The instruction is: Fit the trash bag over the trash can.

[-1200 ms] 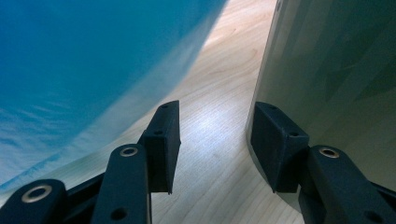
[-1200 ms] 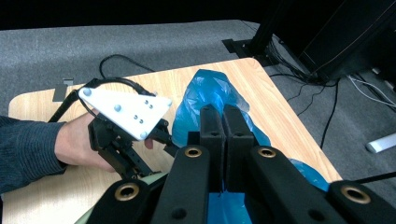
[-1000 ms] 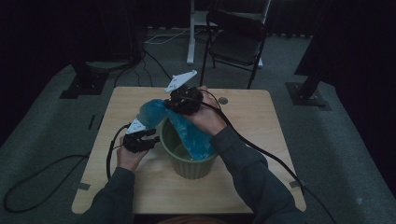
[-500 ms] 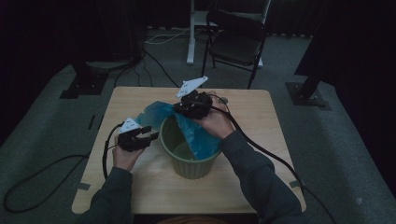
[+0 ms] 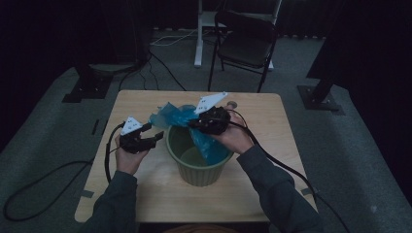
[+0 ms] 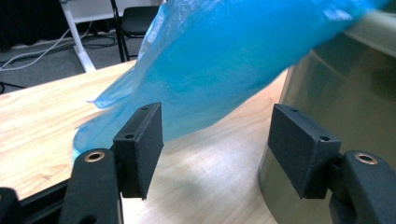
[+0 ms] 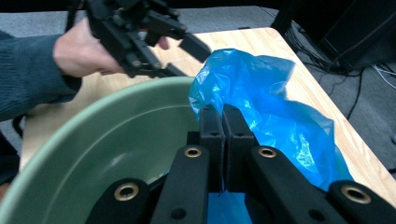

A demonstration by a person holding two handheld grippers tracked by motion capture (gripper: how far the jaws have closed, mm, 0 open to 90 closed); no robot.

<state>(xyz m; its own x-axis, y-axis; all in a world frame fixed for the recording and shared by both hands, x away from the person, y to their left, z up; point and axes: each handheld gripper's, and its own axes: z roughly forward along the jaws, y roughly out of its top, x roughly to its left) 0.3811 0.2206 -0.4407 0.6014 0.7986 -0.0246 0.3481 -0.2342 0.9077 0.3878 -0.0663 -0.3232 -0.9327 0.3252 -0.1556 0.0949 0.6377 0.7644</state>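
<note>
A green bucket (image 5: 199, 174) stands mid-table. A blue plastic bag (image 5: 177, 116) lies draped over its far-left rim, one end inside and the other on the table. My right gripper (image 5: 193, 125) is over the bucket's rim, shut on a fold of the bag (image 7: 261, 93), its pads pressed together (image 7: 223, 126) above the bucket's inside (image 7: 93, 140). My left gripper (image 5: 156, 137) hovers just left of the bucket; its jaws have just been opening and now stand wide (image 6: 219, 140) with nothing between them. The bag (image 6: 224, 60) hangs beyond them, the bucket wall (image 6: 345, 93) to their right.
The wooden table (image 5: 145, 194) has bare room in front of and on either side of the bucket. Cables trail from both grippers off the table's edges. A black chair (image 5: 248, 43) and dark stands are on the floor behind the table.
The left gripper has let go of the bag's end and opened wider, rising slightly. The right gripper has carried the bag toward the person and down, closer to the bucket's rim.
</note>
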